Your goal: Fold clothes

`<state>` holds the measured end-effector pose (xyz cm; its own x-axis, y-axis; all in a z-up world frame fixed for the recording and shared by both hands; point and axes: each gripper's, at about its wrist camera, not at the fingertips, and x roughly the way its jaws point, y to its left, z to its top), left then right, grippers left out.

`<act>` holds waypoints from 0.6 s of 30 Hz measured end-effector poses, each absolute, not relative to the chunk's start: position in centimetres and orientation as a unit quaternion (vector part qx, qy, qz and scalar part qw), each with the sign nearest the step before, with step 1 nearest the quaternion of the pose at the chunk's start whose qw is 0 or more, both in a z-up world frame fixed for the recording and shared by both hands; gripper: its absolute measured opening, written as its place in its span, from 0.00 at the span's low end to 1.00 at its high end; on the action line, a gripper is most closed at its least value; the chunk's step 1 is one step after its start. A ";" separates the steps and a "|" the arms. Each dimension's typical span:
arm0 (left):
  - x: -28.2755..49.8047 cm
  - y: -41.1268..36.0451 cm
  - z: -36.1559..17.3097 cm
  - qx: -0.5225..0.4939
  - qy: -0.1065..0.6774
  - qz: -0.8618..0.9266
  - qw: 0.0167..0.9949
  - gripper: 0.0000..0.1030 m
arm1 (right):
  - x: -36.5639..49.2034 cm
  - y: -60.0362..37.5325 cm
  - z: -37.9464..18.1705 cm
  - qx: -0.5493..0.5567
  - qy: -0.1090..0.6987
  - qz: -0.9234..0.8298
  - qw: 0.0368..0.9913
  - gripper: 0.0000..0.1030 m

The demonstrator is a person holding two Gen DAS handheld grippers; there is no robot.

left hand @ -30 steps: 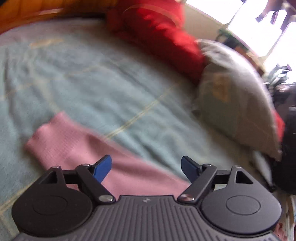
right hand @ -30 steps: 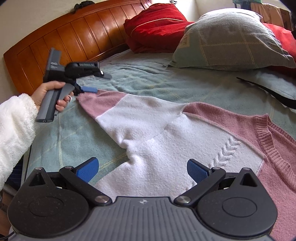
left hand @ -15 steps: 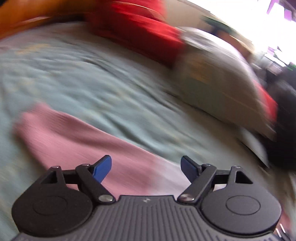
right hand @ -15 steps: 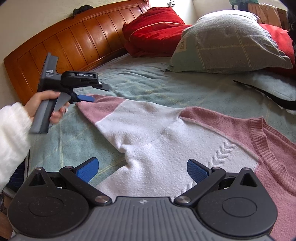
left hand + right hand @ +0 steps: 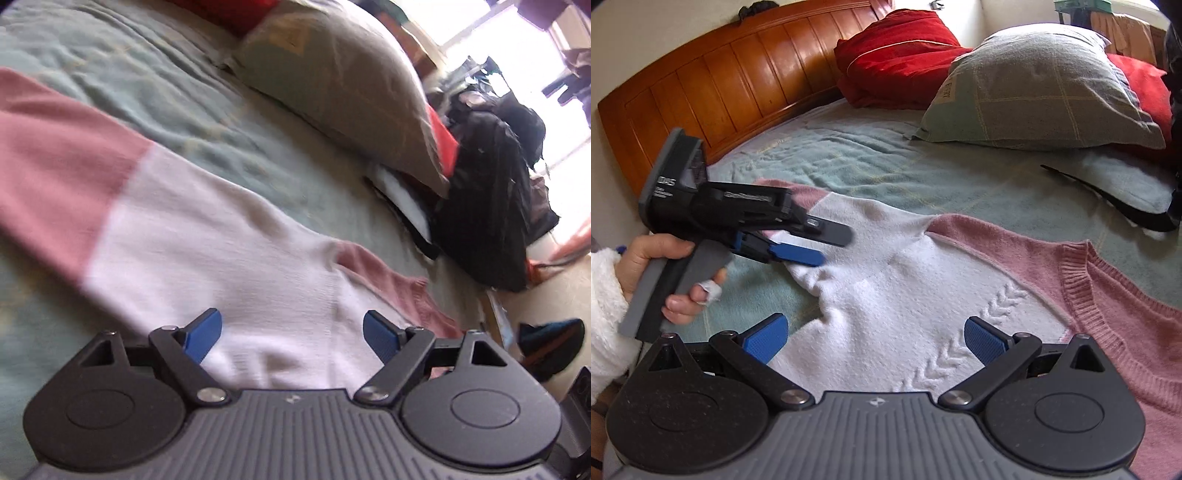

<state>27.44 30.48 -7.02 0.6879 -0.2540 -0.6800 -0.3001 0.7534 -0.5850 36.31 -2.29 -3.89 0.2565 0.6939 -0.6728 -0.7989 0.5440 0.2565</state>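
The sweater [image 5: 923,295] is soft knit, pink and white, ribbed at the collar with a raised chevron stitch down the white part. Under it the bedspread [image 5: 886,162] looks like nubby, matt terry cloth. Behind the sweater, the headboard [image 5: 731,85] is glossy varnished wood. The right gripper [image 5: 873,338] is matt black plastic with shiny metal pivot pins and dimpled blue pads.
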 end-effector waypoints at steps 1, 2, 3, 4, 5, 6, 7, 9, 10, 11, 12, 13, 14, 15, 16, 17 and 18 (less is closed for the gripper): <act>27.1 30.8 -6.8 -0.350 0.394 0.025 0.849 0.82 | 36.4 -2.4 -3.8 -0.068 0.385 0.469 0.792 1.00; 26.8 31.1 -6.7 -0.353 0.394 0.034 0.848 0.82 | 36.6 -2.6 -3.8 -0.066 0.386 0.468 0.792 1.00; 26.6 31.3 -6.3 -0.356 0.393 0.041 0.847 0.82 | 36.7 -2.7 -3.8 -0.063 0.388 0.466 0.793 1.00; 26.7 31.2 -5.9 -0.357 0.394 0.044 0.846 0.82 | 36.8 -2.7 -3.8 -0.059 0.389 0.464 0.793 1.00; 26.9 30.8 -5.5 -0.353 0.395 0.040 0.847 0.82 | 37.0 -2.8 -3.8 -0.056 0.391 0.462 0.794 1.00; 27.3 30.2 -5.1 -0.349 0.392 0.030 0.851 0.82 | 36.9 -2.8 -3.8 -0.057 0.390 0.462 0.794 1.00; 27.7 29.5 -4.9 -0.346 0.387 0.017 0.854 0.83 | 36.9 -2.8 -3.8 -0.058 0.389 0.462 0.794 1.00; 28.6 28.3 -4.9 -0.351 0.383 -0.016 0.854 0.86 | 36.7 -2.7 -3.7 -0.060 0.388 0.463 0.795 1.00; 29.0 27.8 -5.1 -0.356 0.384 -0.029 0.852 0.86 | 36.6 -2.7 -3.6 -0.062 0.387 0.465 0.794 1.00; 29.4 27.4 -5.5 -0.360 0.387 -0.038 0.848 0.86 | 36.5 -2.6 -3.6 -0.065 0.385 0.467 0.793 1.00; 29.8 27.0 -5.9 -0.362 0.392 -0.043 0.845 0.86 | 36.4 -2.6 -3.6 -0.067 0.385 0.468 0.793 1.00; 30.0 26.8 -6.4 -0.361 0.398 -0.040 0.842 0.86 | 36.3 -2.6 -3.6 -0.070 0.384 0.469 0.792 1.00; 30.0 26.9 -6.8 -0.359 0.405 -0.033 0.840 0.86 | 36.3 -2.6 -3.6 -0.072 0.384 0.469 0.792 1.00; 29.8 27.1 -7.2 -0.359 0.407 -0.024 0.839 0.86 | 36.4 -2.7 -3.6 -0.074 0.384 0.468 0.792 1.00; 29.3 27.5 -7.3 -0.361 0.405 -0.017 0.840 0.85 | 36.5 -2.7 -3.6 -0.074 0.385 0.467 0.793 1.00; 28.7 27.9 -7.3 -0.365 0.400 -0.010 0.840 0.85 | 36.7 -2.9 -3.7 -0.072 0.387 0.465 0.793 1.00; 28.2 28.3 -7.1 -0.369 0.397 -0.001 0.841 0.85 | 36.9 -3.0 -3.7 -0.069 0.389 0.462 0.794 1.00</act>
<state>28.19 28.30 -7.14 0.6855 -0.2947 -0.6658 -0.2905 0.7278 -0.6213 36.89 -2.97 -3.71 0.2712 0.6805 -0.6807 -0.7870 0.5639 0.2502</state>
